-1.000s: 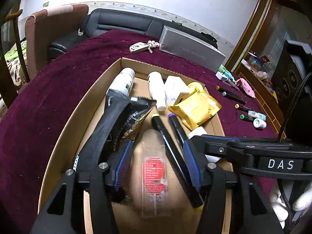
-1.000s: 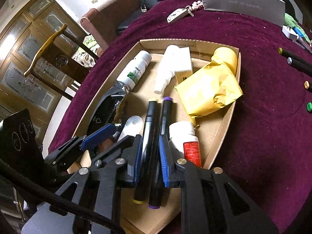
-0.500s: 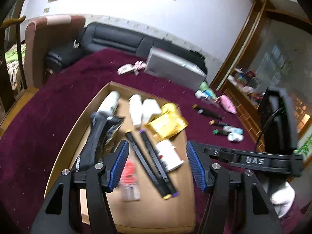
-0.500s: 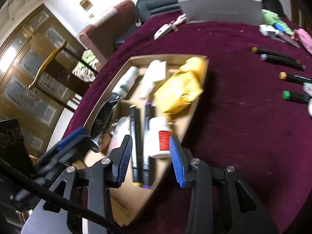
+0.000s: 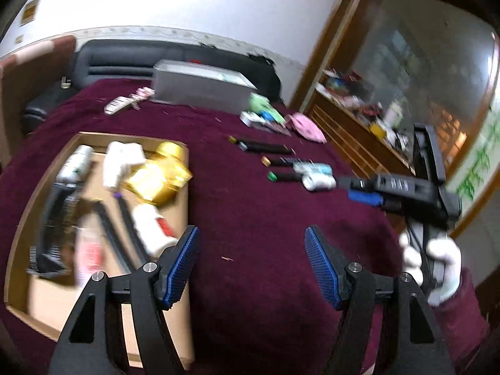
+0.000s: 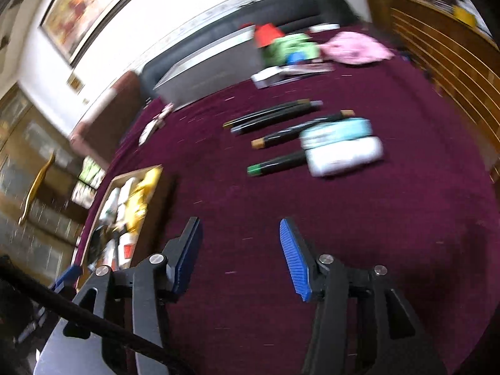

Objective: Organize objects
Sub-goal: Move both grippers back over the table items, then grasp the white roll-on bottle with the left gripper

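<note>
We see the shallow brown cardboard tray (image 5: pixel 184 168) lying on the dark maroon tablecloth (image 5: pixel 250 218), toward the cloth's left edge in the left wrist view. It holds, blurred, a crumpled yellow foil packet (image 5: pixel 159 178) at its far right corner, a white bottle with a red label (image 5: pixel 150 228) along its right wall, two long black markers (image 5: pixel 115 234) side by side near the middle, a white-and-green bottle (image 5: pixel 73 165) by its far left wall, and a black pouch (image 5: pixel 53 218) along the left wall.

Outside the tray, well apart from it toward the cloth's right edge, four more black marker pens lie in a loose row: a touching pair (image 6: pixel 272 114), one with a tan cap (image 6: pixel 297 132), and one with a green cap (image 6: pixel 275 164). A pale teal flat case (image 6: pixel 337 131) and a white rounded case (image 6: pixel 343 154) rest against the last two. Farther back stand a grey rectangular box (image 5: pixel 200 86) and a pink cloth item (image 6: pixel 356 48).

We find the left gripper (image 5: pixel 251 265) with its blue-padded fingers spread wide, holding nothing, above bare cloth just beside the tray's right wall. The right gripper (image 6: pixel 239 256) is likewise spread wide and empty, over bare cloth between the tray and the loose markers; it is carried by a white-gloved hand (image 5: pixel 434 262).
</note>
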A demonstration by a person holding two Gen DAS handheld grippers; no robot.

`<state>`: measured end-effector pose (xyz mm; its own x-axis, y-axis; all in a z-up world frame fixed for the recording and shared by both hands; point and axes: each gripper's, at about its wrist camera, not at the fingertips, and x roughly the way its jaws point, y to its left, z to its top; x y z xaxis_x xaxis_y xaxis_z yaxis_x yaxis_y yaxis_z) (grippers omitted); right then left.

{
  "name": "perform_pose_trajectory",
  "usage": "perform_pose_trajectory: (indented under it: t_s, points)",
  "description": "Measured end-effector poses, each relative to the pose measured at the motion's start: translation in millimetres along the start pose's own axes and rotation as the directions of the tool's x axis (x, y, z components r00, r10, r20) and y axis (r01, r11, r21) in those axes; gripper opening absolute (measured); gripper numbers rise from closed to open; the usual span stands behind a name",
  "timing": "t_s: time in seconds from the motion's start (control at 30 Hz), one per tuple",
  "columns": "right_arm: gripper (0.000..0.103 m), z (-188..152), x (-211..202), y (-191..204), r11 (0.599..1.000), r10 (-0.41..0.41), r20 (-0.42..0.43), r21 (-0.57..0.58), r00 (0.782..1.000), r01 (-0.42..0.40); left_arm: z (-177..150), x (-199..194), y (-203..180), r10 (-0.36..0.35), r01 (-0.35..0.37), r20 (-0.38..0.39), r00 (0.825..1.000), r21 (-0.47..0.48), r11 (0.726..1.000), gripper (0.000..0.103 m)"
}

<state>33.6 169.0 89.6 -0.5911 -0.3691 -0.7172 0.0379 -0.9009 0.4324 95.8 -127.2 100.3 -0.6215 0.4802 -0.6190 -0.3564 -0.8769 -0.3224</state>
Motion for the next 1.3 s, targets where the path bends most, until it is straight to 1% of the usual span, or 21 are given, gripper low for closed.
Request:
perform_pose_trajectory:
  t_s: [0.13,0.23,0.4,0.5,0.57,0.6,0.63,0.67,0.73,0.77,0.8,0.83,0.87,0.9,0.93,0.97,1.03,1.1,1.13,1.2,1.3]
  points:
    - [0.052,15,-4,-44,0.995,-0.070,0.042,0.076,0.997,0.067,-11,23,-30,-0.026,0.029,-0.059,0.998,0.059,0.998,0.063]
    - [0.052,30,2,-70,0.987,-0.110,0.064,0.123,0.992,0.101,-17,32,-40,-0.040,0.047,-0.092,0.995,0.069,0.997,0.063]
    - [0.052,68,30,-101,0.973,-0.158,0.085,0.186,0.984,0.141,-22,41,-36,-0.028,0.034,-0.129,0.991,0.047,0.998,0.063]
    - [0.052,88,55,-116,0.962,-0.187,0.056,0.212,0.981,0.171,-21,39,-29,-0.008,0.012,-0.123,0.992,0.029,1.000,0.063]
    - [0.052,92,68,-123,0.964,-0.136,0.022,0.232,0.990,0.127,-19,37,-23,0.003,-0.001,-0.114,0.993,0.015,1.000,0.063]
    - [0.052,91,74,-121,0.970,-0.080,-0.003,0.232,0.997,0.078,-18,36,-20,0.008,-0.008,-0.111,0.994,0.007,1.000,0.063]
    - [0.052,89,77,-119,0.973,-0.049,-0.016,0.224,0.999,0.052,-17,36,-16,0.011,-0.012,-0.109,0.994,-0.003,1.000,0.063]
    - [0.056,84,80,-114,0.978,-0.006,-0.038,0.206,0.999,0.013,-16,37,-13,0.010,-0.012,-0.111,0.994,-0.015,1.000,0.063]
    - [0.056,70,82,-97,0.985,0.083,-0.089,0.159,0.993,-0.068,-16,41,-9,0.003,-0.007,-0.117,0.993,-0.033,0.999,0.063]
    - [0.056,59,83,-86,0.981,0.153,-0.135,0.140,0.979,-0.134,-16,43,-8,0.001,-0.005,-0.122,0.993,-0.037,0.999,0.063]
    - [0.056,48,85,-77,0.971,0.225,-0.188,0.130,0.956,-0.203,-17,44,-8,-0.003,-0.002,-0.127,0.992,-0.038,0.999,0.063]
    - [0.056,34,87,-64,0.951,0.308,-0.254,0.123,0.917,-0.285,-18,45,-8,-0.005,0.001,-0.130,0.991,-0.037,0.999,0.063]
    - [0.056,23,86,-52,0.934,0.358,-0.300,0.103,0.884,-0.343,-19,46,-9,-0.009,0.005,-0.132,0.991,-0.035,0.999,0.063]
    - [0.056,18,83,-44,0.929,0.365,-0.319,0.067,0.875,-0.363,-20,46,-9,-0.012,0.007,-0.134,0.991,-0.033,0.999,0.063]
    - [0.056,16,78,-36,0.933,0.347,-0.318,0.020,0.883,-0.359,-20,46,-9,-0.012,0.007,-0.136,0.991,-0.032,0.999,0.063]
    - [0.056,15,71,-31,0.941,0.319,-0.297,-0.014,0.900,-0.338,-20,46,-10,-0.013,0.008,-0.137,0.990,-0.034,0.999,0.063]
    - [0.056,21,59,-31,0.965,0.245,-0.213,-0.037,0.946,-0.259,-21,45,-10,-0.018,0.013,-0.136,0.990,-0.036,0.999,0.063]
    - [0.056,28,48,-34,0.986,0.157,-0.118,-0.036,0.980,-0.163,-21,42,-10,-0.014,0.010,-0.132,0.991,-0.030,0.999,0.063]
    - [0.056,29,46,-35,0.990,0.131,-0.094,-0.033,0.987,-0.135,-21,41,-10,-0.013,0.009,-0.131,0.991,-0.031,0.999,0.063]
    - [0.056,35,40,-43,0.999,0.040,-0.023,-0.011,0.999,-0.041,-21,39,-8,-0.011,0.007,-0.127,0.992,-0.033,0.999,0.063]
    - [0.059,49,35,-61,0.998,-0.048,0.063,0.053,0.997,0.045,-21,41,-4,-0.007,0.001,-0.132,0.991,-0.047,0.999,0.063]
